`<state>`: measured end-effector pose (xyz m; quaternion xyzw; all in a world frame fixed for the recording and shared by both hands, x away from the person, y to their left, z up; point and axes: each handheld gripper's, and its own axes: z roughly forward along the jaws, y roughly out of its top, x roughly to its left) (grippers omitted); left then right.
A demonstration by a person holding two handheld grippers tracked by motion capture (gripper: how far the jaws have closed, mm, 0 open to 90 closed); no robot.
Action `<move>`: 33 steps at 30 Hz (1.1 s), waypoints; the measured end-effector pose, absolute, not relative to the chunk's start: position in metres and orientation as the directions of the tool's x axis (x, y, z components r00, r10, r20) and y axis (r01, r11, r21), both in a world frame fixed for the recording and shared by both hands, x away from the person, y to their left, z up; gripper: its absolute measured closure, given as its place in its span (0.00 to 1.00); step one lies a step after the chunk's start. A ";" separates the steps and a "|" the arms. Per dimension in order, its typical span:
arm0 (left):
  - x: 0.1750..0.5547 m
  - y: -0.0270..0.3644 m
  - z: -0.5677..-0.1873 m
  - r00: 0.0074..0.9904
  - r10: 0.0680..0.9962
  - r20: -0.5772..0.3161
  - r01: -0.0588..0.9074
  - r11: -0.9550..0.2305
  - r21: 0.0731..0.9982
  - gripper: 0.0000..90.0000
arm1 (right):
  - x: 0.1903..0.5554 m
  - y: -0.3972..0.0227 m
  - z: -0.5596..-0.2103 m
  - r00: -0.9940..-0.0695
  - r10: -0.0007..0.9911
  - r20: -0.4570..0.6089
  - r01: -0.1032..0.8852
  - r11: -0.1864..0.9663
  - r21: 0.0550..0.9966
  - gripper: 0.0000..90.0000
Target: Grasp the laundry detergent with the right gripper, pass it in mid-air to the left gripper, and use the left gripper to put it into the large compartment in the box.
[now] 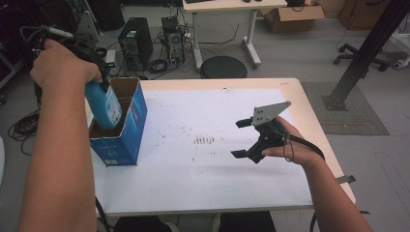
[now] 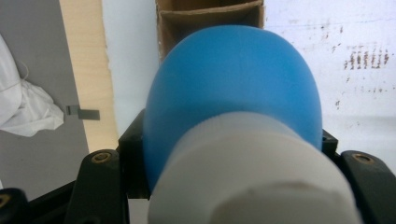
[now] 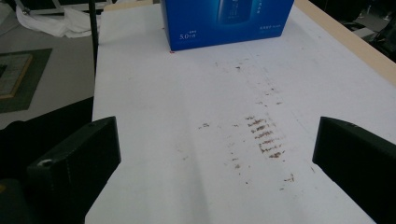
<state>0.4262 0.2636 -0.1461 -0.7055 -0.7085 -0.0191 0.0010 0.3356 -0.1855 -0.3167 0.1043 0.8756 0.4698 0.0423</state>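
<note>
Blue bottle (image 1: pixel 104 104) within left gripper (image 2: pixel 224 154)

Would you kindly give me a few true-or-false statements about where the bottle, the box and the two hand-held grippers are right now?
1. The left hand-held gripper holds a blue bottle. True.
2. The bottle lies flat on the table. False: it is partly inside the open blue box.
3. The right hand-held gripper is open with nothing between its jaws. True.
4. The box sits at the table's right edge. False: it is at the left edge.
</note>
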 end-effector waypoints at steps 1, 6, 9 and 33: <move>0.426 0.264 -0.149 -0.006 1.000 0.031 1.000 0.005 0.026 0.42 | 0.336 -0.185 -0.317 -0.975 0.223 0.023 0.142 0.538 0.831 0.01; 0.426 0.266 -0.162 -0.008 0.999 0.040 1.000 0.007 0.025 0.42 | 0.335 -0.185 -0.317 -0.974 0.224 0.023 0.143 0.536 0.832 0.01; 0.426 0.267 -0.168 -0.008 0.999 0.035 1.000 0.007 0.019 0.42 | 0.335 -0.185 -0.316 -0.974 0.223 0.022 0.142 0.535 0.833 0.01; 0.430 0.266 -0.233 -0.009 1.000 0.009 0.999 0.009 -0.041 0.42 | 0.333 -0.186 -0.320 -0.973 0.228 0.033 0.153 0.530 0.834 0.01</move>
